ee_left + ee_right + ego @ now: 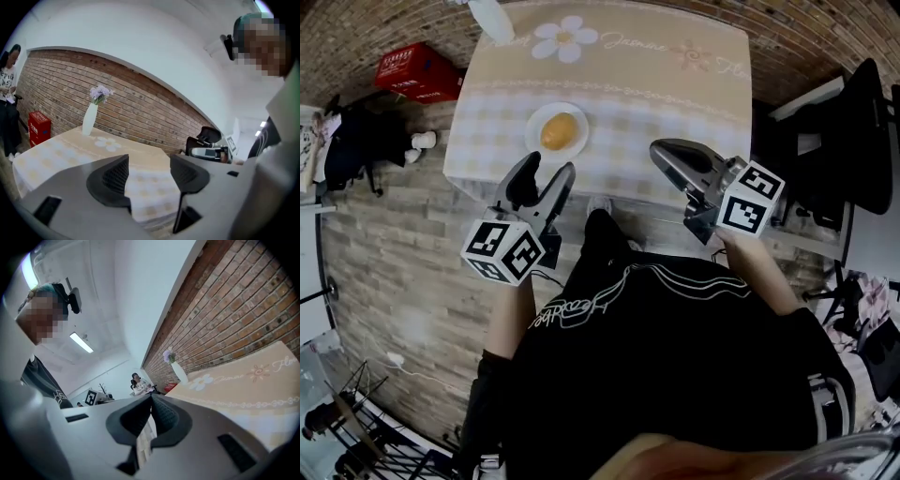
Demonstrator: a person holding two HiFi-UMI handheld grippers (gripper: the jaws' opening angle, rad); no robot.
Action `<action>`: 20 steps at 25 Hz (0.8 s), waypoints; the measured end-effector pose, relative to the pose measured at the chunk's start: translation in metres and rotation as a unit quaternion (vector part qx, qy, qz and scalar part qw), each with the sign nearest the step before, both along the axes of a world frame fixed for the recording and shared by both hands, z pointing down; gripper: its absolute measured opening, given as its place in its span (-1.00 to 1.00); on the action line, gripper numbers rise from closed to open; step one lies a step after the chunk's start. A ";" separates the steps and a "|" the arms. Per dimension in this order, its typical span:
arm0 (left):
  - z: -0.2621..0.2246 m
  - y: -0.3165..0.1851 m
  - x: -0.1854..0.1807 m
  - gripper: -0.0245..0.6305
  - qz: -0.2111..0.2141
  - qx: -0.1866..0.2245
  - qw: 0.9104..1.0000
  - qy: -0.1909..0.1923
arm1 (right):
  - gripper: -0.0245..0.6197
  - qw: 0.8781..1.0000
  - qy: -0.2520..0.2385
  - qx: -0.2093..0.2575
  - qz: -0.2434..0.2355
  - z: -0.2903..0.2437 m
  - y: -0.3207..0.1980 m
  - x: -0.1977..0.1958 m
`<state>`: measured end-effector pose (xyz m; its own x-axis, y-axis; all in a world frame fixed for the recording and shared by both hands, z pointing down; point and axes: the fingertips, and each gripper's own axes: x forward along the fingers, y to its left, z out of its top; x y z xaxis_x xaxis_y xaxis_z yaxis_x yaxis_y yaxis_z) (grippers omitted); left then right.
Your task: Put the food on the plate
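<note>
A round yellow-orange piece of food (560, 130) lies on a small white plate (534, 137) near the front edge of a table with a beige checked cloth (675, 94). My left gripper (550, 166) hovers just in front of the plate, over the table's edge, jaws open and empty. In the left gripper view (149, 164) only the tablecloth shows between its pads. My right gripper (662, 148) hangs to the right of the plate at the table's front edge, jaws shut with nothing between them (151, 397).
A white vase (492, 19) with purple flowers (100, 93) stands at the table's far left corner. A red box (417, 70) sits on the floor to the left, and a black chair (862, 131) stands at the right. Someone stands by the brick wall (7, 93).
</note>
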<state>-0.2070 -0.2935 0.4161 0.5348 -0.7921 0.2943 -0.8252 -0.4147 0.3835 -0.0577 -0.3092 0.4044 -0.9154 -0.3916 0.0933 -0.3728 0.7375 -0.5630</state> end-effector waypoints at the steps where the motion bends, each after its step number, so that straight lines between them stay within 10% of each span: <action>1: -0.009 0.008 0.006 -0.11 0.005 0.007 1.000 0.008 | -0.93 1.000 -0.003 0.008 -0.005 -0.006 0.006 0.000; 20: -0.089 0.089 0.074 -0.90 0.062 0.076 0.995 0.026 | -0.93 0.995 -0.017 0.074 -0.065 -0.065 0.085 0.005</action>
<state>-0.1325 -0.2040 0.3267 0.6426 -0.7525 0.1443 -0.7445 -0.5688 0.3495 -0.0528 -0.2243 0.3395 -0.9611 -0.2761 0.0125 -0.2512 0.8539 -0.4557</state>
